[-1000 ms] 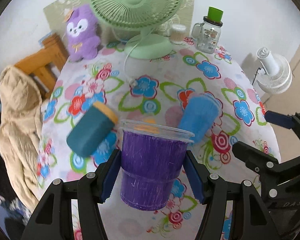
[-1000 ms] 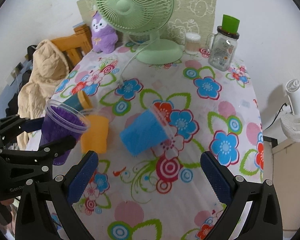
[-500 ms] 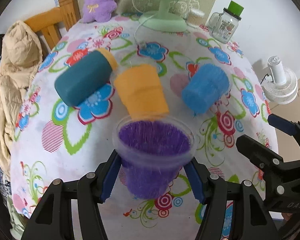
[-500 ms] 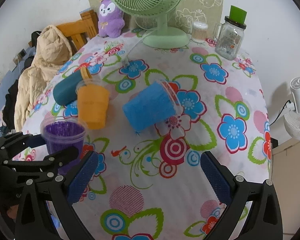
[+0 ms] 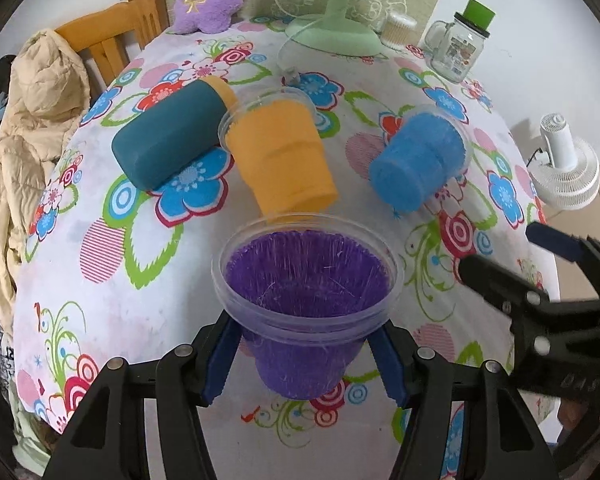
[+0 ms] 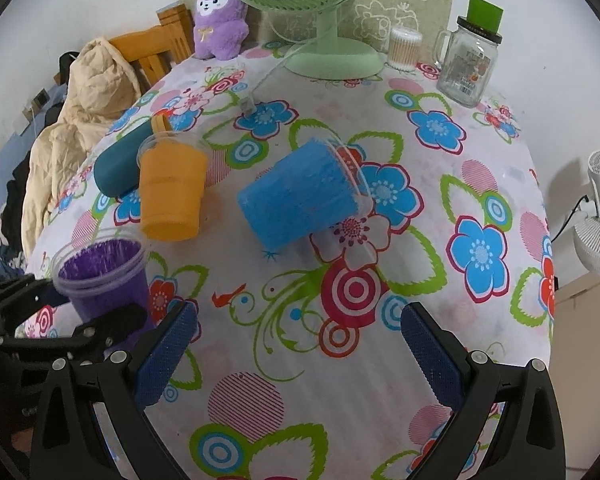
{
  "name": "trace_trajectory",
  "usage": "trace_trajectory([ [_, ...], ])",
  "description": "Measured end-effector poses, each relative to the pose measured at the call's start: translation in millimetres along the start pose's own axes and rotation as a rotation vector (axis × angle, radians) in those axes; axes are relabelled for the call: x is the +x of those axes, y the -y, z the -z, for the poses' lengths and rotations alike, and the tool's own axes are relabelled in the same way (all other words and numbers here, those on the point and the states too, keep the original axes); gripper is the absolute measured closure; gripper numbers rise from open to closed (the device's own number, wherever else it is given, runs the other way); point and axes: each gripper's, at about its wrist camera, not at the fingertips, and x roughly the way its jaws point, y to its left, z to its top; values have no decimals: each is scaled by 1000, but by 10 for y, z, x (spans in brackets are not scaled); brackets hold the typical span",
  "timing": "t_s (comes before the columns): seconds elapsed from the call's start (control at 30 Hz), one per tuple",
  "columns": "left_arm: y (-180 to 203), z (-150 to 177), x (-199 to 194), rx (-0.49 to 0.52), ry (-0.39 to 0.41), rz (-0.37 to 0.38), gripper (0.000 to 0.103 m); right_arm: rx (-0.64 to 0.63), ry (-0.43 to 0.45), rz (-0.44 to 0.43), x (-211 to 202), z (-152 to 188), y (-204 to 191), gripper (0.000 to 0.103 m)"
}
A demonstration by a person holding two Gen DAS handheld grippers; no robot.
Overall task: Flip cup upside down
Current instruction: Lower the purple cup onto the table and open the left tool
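Left gripper (image 5: 306, 360): blue pads clamp the purple cup (image 5: 306, 304) mouth-up, at 6 o'clock above the floral tablecloth (image 5: 140, 280).
Right gripper (image 6: 298, 350): spread wide, holding nothing.
Cup: clear ribbed plastic, purple-lined, tapered.

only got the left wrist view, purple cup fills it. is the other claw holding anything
Observer: No. The right claw is open with only tablecloth between its pads.
Operator: is the purple cup's base on the table
Observer: Cannot tell. In the right wrist view the purple cup stands mouth-up, but the left claw's fingers cover its base.
Operator: blue cup, which way does its mouth face
Observer: The blue cup lies on its side, and its clear rim points toward the glass jar.
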Motion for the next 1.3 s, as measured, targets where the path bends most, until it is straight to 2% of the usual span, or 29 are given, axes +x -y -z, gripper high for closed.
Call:
trace_trajectory([
  [0.33, 117, -100, 177, 54, -24, 9, 38, 34, 4, -5, 8, 19, 69, 0],
  [0.43, 99, -149, 268, 39, -55, 31, 30, 53, 3, 3, 24, 17, 120, 0],
  [0.6, 106, -171, 244, 37, -55, 55, 21, 80, 9, 10, 35, 16, 199, 0],
  [0.87, 80, -172, -10, 94, -29, 61, 15, 114, 24, 14, -50, 34, 198, 0],
  [1.03, -26, -132, -192, 144, -15, 59, 14, 139, 63, 29, -191, 60, 82, 0],
  [1.17, -134, -91, -350, 232, 16, 50, 14, 163, 100, 46, -280, 86, -69, 0],
  [1.3, -303, -42, -423, 297, 34, 64, 14, 200, 194, 89, -410, 179, -289, 0],
])
